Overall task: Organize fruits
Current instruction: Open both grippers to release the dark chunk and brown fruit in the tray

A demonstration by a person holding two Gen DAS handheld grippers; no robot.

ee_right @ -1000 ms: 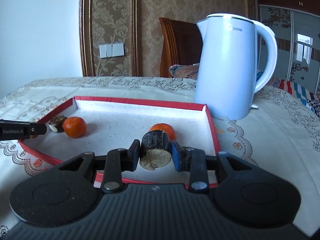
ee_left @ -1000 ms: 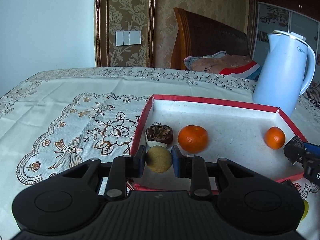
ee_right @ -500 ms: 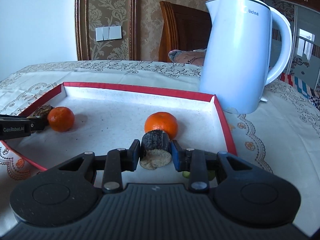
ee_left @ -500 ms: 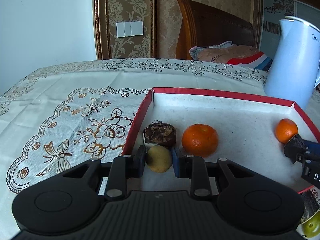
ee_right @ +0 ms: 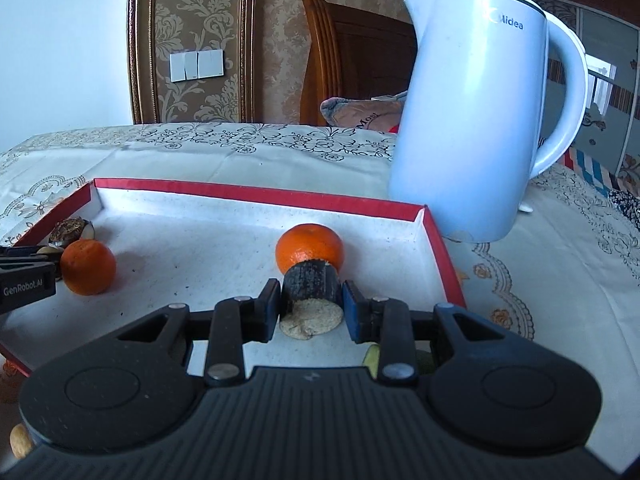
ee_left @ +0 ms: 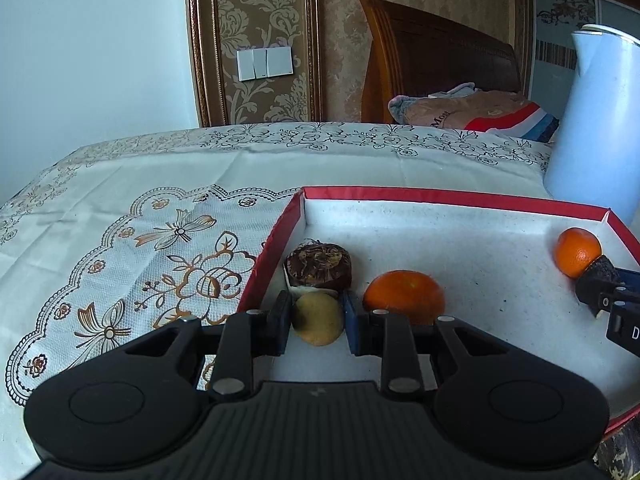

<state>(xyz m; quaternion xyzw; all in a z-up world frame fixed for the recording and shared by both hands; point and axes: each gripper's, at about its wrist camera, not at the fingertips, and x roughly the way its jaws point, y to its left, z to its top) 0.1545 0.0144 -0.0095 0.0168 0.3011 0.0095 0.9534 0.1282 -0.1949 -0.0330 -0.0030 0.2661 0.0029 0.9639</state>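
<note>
White kettle (ee_right: 476, 120) stands just beyond the red tray's (ee_right: 256, 193) far corner

A: What differs in the left wrist view?
B: The left gripper (ee_left: 316, 320), with the tan fruit (ee_left: 318, 319), has advanced past the red box (ee_left: 440, 196) rim; the dark disc (ee_left: 319, 266) and orange (ee_left: 404, 296) now lie lower in the frame, and the kettle (ee_left: 600, 128) has slid to the right edge.

A: And the right wrist view?
B: The right gripper (ee_right: 311, 312), carrying the dark cylinder (ee_right: 311, 294), now overlaps the nearer orange (ee_right: 310, 250); the kettle (ee_right: 472, 120) looms larger, upper right.
</note>
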